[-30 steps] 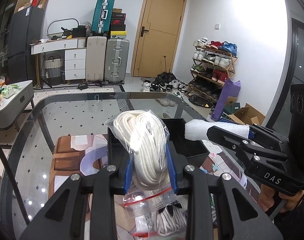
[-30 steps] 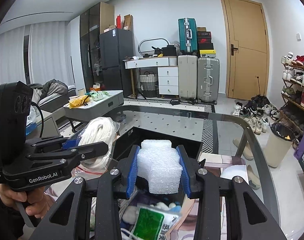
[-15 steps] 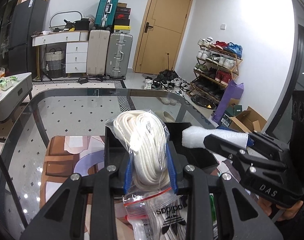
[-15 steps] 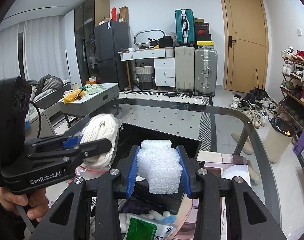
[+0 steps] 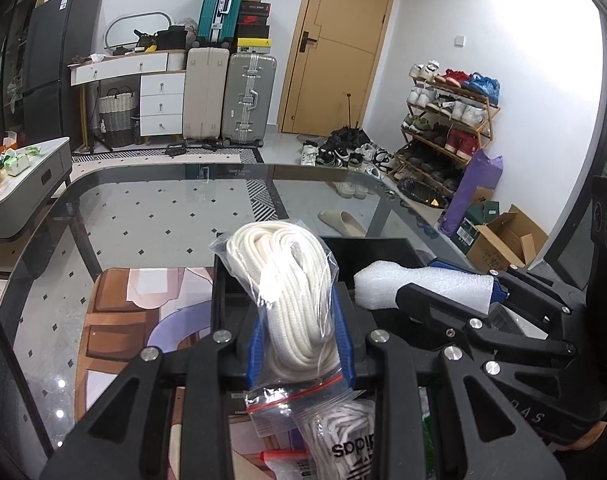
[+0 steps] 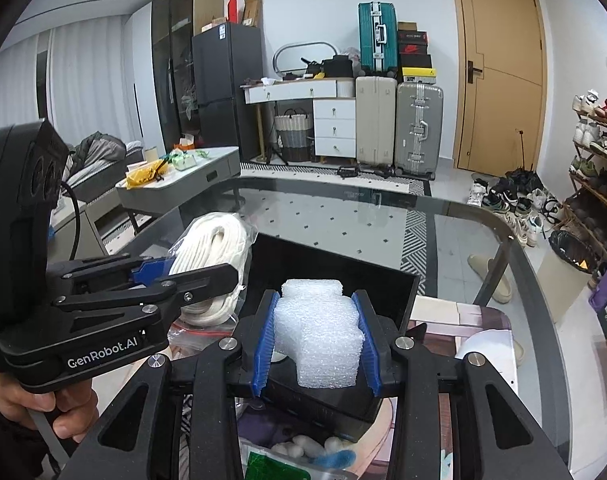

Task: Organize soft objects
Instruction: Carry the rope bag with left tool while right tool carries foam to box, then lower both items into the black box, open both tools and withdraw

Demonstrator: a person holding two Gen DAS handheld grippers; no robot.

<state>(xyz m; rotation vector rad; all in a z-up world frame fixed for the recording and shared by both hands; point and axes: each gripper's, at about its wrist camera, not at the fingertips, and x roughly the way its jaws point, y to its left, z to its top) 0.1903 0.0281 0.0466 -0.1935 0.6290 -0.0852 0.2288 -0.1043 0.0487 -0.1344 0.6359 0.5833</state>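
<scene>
My left gripper (image 5: 299, 344) is shut on a clear zip bag of coiled white rope (image 5: 291, 280) and holds it above a black open box (image 5: 387, 248) on the glass table. The bag also shows in the right wrist view (image 6: 215, 252). My right gripper (image 6: 315, 336) is shut on a white foam block (image 6: 319, 332), held over the near side of the black box (image 6: 339, 256). The foam block also shows in the left wrist view (image 5: 419, 284), to the right of the rope bag. The two grippers are side by side.
A picture mat (image 5: 123, 320) lies on the glass table (image 5: 151, 208) under the box. More bagged items lie below the grippers: a bag of laces (image 5: 343, 440) and a green packet (image 6: 271, 468). Suitcases, a shoe rack and a door stand beyond.
Both grippers have moved forward and a little down toward the black box, still holding the rope bag and the foam block.
</scene>
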